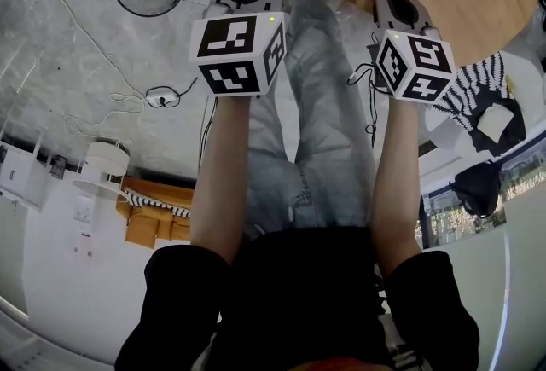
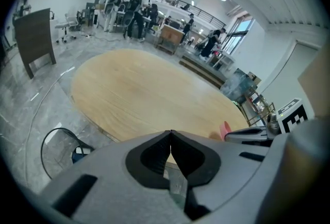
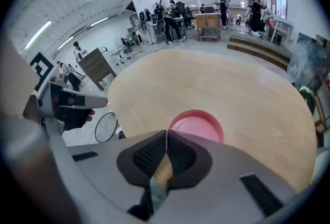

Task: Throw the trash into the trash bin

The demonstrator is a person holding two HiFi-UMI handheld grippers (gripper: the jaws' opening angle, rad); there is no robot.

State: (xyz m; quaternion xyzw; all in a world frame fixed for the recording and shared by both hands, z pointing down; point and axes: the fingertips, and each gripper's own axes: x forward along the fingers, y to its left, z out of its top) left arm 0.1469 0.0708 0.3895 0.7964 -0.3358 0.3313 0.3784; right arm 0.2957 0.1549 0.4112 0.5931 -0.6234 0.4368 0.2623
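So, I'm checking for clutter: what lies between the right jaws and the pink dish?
Nothing: in the right gripper view the dish shows just past the right gripper's shut jaws, on bare table.

Bright overhead ceiling lighting; strong fisheye warping, dark vignetted corners.
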